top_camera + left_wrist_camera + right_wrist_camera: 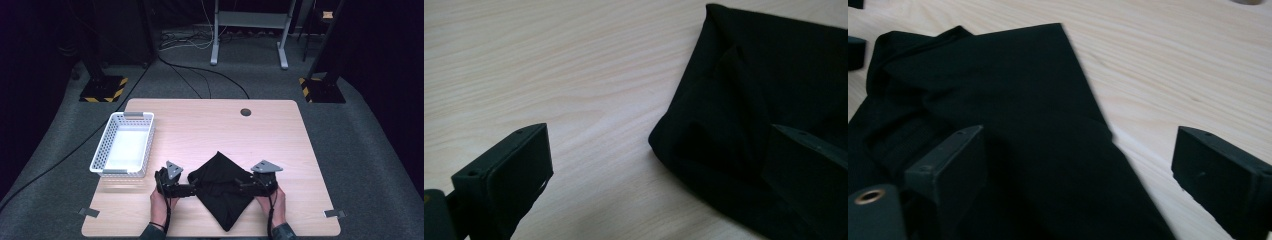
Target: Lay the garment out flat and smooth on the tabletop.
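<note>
A folded black cloth (222,192) lies as a diamond near the front edge of the wooden table (200,125). My left gripper (194,189) is at the cloth's left corner, open. In the left gripper view the left gripper (659,165) has its jaws wide apart, one over bare wood and one over the cloth (764,90). My right gripper (241,184) is at the cloth's right side, also open. In the right gripper view the right gripper (1088,170) straddles the edge of the cloth (1013,90), one jaw above the fabric and the other above the table.
A white perforated basket (100,150) stands at the table's left side. A round cable hole (245,112) sits at the back centre. Tape marks (88,212) are stuck at the front corners. Cables and frame legs lie on the floor behind.
</note>
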`<state>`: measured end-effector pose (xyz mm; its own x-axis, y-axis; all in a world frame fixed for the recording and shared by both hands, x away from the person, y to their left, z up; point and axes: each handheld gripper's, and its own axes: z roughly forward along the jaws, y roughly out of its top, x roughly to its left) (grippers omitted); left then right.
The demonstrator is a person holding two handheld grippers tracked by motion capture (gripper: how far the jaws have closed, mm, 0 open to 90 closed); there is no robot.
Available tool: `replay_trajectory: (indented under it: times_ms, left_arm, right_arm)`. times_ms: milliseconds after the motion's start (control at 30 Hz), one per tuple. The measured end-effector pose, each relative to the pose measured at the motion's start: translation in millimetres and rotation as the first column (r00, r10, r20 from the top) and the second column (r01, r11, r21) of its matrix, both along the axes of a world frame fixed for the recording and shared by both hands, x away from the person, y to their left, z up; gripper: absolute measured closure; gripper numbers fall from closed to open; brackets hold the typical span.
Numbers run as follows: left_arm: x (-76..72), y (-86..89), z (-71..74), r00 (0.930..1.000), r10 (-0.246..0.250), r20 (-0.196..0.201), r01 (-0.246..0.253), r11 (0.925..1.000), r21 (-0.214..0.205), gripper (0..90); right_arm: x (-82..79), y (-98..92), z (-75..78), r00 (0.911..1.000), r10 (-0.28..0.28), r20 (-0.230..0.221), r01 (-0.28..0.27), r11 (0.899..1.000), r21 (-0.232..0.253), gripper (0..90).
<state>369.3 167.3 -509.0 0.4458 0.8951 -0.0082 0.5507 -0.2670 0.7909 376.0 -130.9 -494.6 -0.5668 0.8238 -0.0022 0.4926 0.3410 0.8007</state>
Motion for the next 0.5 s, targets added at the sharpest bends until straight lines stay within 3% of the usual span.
replay_trajectory:
  times_ms: [100, 167, 267, 367, 500]
  left_arm:
    - [4.3, -4.0, -3.6, 0.9997, -0.014, -0.021, 0.014, 0.9990, 0.042, 0.0]
    - [5.9, -5.0, -6.0, 0.9992, -0.018, -0.036, 0.020, 0.9986, 0.049, 0.0]
    - [6.0, -5.2, -11.4, 0.9985, -0.031, -0.046, 0.034, 0.9975, 0.062, 0.2]
    - [4.2, -3.4, -18.2, 0.9969, -0.031, -0.071, 0.033, 0.9991, 0.026, 0.7]
    - [-2.9, -6.1, -18.0, 0.9985, -0.030, -0.045, 0.033, 0.9982, 0.049, 2.2]
  right_arm:
    - [4.5, 22.8, -12.3, 0.9990, 0.021, -0.040, -0.023, 0.999, -0.046, 6.0]
    - [5.4, 27.2, -19.9, 0.9987, 0.018, -0.048, -0.021, 0.998, -0.061, 5.8]
    - [5.4, 21.1, -28.4, 0.9986, 0.018, -0.050, -0.019, 1.000, -0.023, 5.4]
    - [1.7, 16.1, -31.4, 0.9988, 0.028, -0.039, -0.029, 0.999, -0.045, 6.7]
    - [-3.1, 16.3, -31.7, 0.9992, 0.026, -0.031, -0.027, 0.998, -0.051, 7.5]
